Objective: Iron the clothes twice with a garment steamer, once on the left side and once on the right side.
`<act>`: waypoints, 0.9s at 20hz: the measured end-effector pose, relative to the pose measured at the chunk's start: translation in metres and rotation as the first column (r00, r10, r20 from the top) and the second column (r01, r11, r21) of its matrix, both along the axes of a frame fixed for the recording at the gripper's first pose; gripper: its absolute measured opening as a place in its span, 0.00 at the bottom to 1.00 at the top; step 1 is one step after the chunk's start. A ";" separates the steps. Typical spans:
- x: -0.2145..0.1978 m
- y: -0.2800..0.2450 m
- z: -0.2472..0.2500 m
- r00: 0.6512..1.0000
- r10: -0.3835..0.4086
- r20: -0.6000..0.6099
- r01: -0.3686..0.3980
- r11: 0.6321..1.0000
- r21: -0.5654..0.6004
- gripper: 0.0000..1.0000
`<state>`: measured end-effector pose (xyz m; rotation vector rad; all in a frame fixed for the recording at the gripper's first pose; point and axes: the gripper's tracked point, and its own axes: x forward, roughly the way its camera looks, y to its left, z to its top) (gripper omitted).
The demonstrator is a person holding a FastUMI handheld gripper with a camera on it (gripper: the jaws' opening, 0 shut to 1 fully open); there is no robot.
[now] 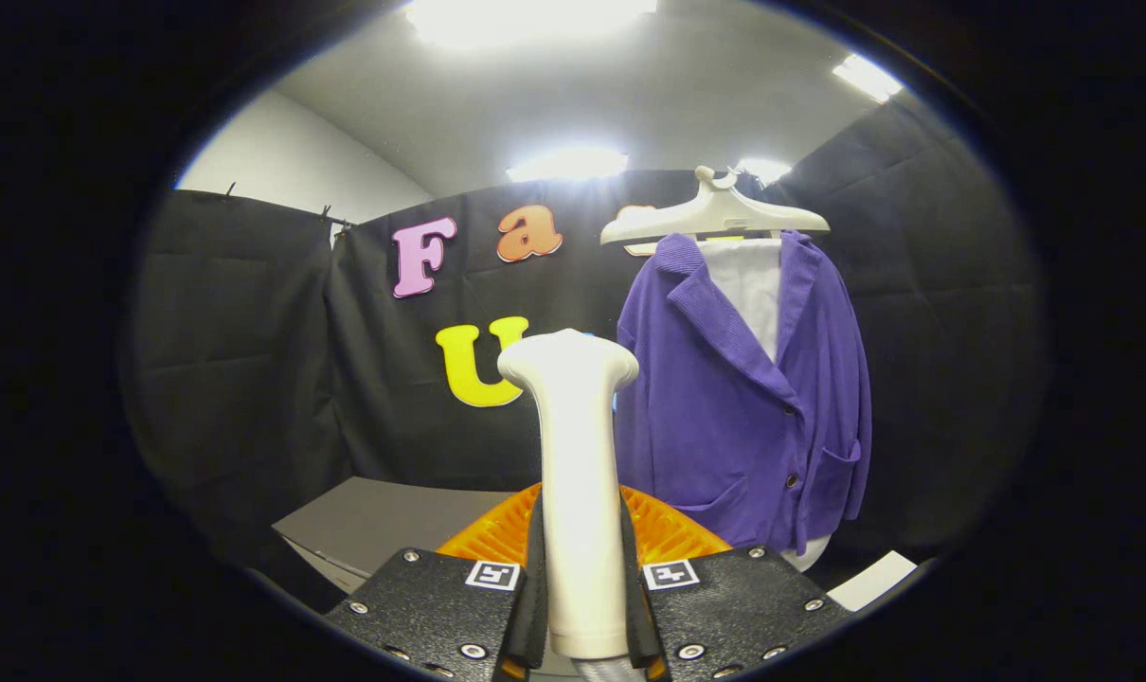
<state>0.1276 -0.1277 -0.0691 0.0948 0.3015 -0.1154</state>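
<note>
While the purple jacket (743, 398) is hanging beyond the fingers and off to their right, on a pale hanger (715, 216) against the booth's dark wall, the step in hand looks like carrying the steamer head across to the cloth for a pass down one side. Nearer, a grey table (374, 521) is lying low ahead and left of the fingers, and an orange ribbed piece (663, 530) is sitting just behind the steamer's handle. The white garment steamer (578, 474) is standing upright between the fingers, its flared head (568, 360) rising well above them and sitting short of the jacket, not touching it. The gripper (582, 606) is closed narrowly on the handle, both fingers pressing its sides. To do this well, the person is probably best off swinging right until the head is facing a front panel squarely, then drawing it down slowly, keeping the grip firm so the handle is not twisting. A white sheet (871, 580) is lying low to the right.
</note>
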 end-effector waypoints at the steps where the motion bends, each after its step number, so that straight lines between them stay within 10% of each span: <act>1: 0.001 -0.008 0.006 1.000 -0.013 0.010 0.013 1.000 -0.006 0.33; 18: 0.061 -0.113 0.025 0.953 -0.268 0.143 0.283 0.954 -0.094 0.32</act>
